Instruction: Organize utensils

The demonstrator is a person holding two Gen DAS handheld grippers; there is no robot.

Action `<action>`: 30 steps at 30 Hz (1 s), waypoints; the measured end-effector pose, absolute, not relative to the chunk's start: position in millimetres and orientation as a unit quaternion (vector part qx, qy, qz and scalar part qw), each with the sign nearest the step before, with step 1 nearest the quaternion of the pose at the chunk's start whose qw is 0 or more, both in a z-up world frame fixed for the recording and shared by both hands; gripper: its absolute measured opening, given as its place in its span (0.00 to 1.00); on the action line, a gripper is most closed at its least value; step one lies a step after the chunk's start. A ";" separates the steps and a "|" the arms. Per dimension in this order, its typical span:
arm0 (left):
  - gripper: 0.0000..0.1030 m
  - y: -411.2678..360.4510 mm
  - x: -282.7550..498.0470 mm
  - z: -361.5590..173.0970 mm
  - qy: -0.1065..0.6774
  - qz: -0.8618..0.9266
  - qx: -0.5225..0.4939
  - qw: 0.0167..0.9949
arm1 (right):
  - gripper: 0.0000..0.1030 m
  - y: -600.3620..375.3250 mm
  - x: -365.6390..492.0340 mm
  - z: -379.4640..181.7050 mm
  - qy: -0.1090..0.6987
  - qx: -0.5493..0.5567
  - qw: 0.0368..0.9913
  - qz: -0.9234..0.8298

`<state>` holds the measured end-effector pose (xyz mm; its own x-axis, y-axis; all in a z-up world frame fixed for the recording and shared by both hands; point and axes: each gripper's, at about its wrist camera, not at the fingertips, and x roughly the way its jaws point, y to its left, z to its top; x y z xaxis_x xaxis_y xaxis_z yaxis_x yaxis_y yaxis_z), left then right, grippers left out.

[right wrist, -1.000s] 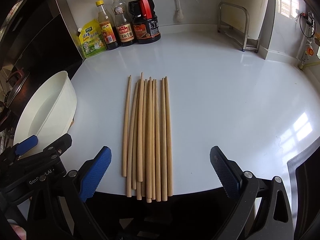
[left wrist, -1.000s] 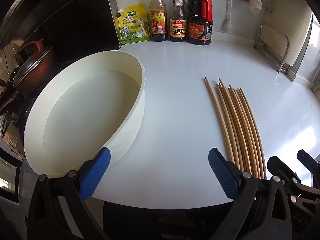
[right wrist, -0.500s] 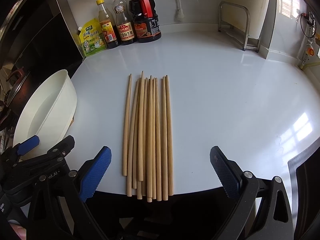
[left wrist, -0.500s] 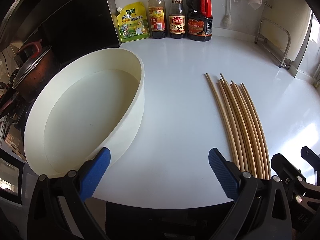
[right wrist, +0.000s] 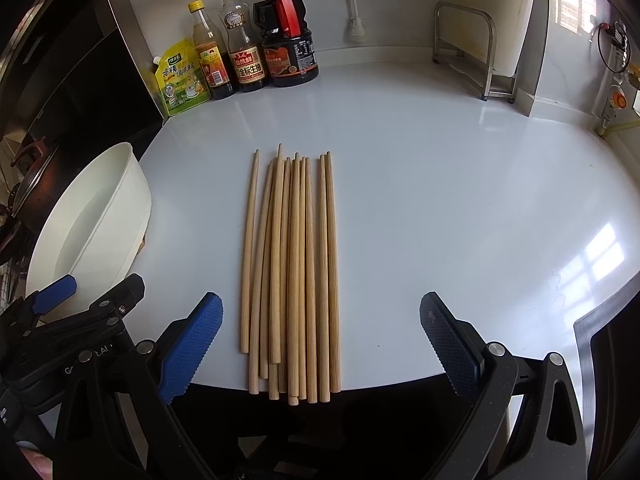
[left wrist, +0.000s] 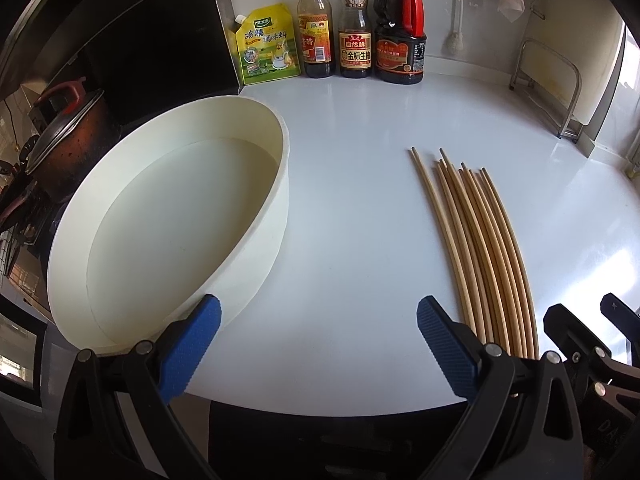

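Wooden chopsticks [right wrist: 294, 276]: bundle at the tabletop [right wrist: 440, 200] near edge, ends overhanging. White tub [left wrist: 168, 232]: left edge. Left hand-held gripper [left wrist: 318, 342] and right hand-held gripper [right wrist: 320, 340]: both spread wide, holding nothing.

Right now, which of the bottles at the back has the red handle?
The big dark bottle with the red cap, rightmost in the row. The two bottles beside it are slimmer, with yellow caps and no handle; the green pouch isn't a bottle.
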<state>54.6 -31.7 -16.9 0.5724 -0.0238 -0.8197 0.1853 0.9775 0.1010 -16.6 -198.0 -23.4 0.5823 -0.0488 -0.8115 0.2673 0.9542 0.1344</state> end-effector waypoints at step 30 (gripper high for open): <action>0.94 -64.1 38.1 -26.9 0.425 -0.090 0.076 0.897 | 0.92 -246.7 -0.2 -54.8 0.466 0.094 0.872 -0.113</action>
<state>38.1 -64.1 -26.9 0.6222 -0.0964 -0.7769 0.2253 0.9725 0.0597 -0.2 -246.7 -54.8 0.5402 -0.1094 -0.8344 0.2846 0.9568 0.0588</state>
